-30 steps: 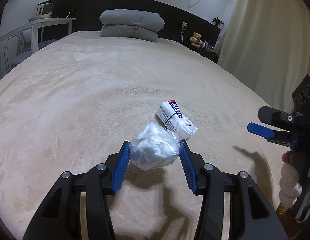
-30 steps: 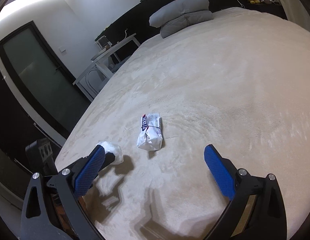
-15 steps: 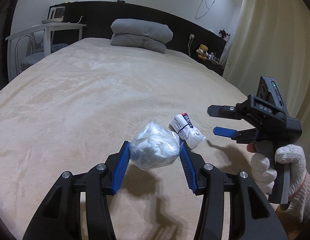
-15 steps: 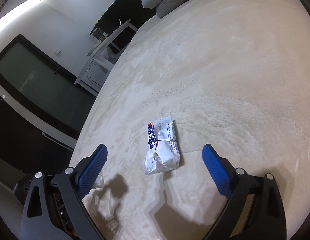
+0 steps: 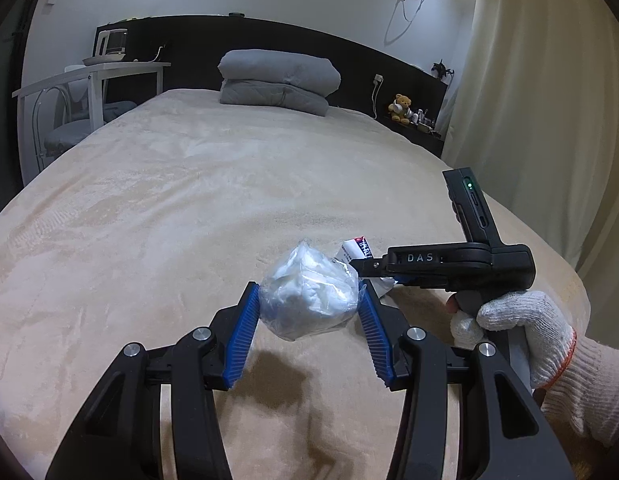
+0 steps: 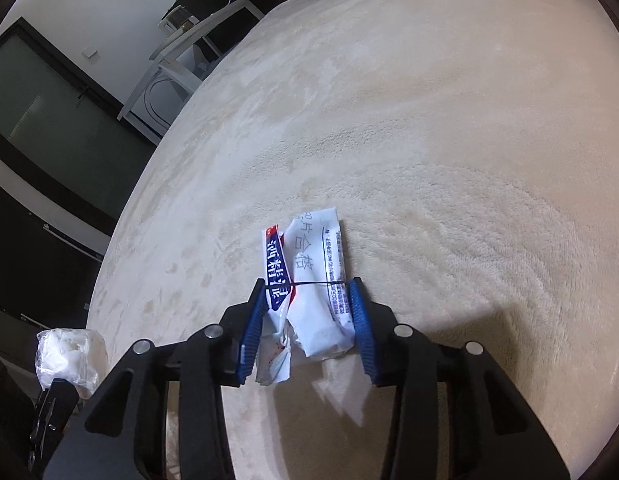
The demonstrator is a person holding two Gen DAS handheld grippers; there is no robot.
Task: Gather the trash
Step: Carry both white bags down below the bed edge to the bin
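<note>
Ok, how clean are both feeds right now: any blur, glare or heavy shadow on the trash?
Left wrist view: sharp, plastic bag glints slightly, bed bulges from fisheye, dark corners. Right wrist view: wrapper sharp with readable print, hard jaw shadows on the bed in front of it.

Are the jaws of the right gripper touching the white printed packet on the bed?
Touching. In the right wrist view both blue pads of the right gripper press the sides of the white printed packet; the jaws have just been closing on it.
</note>
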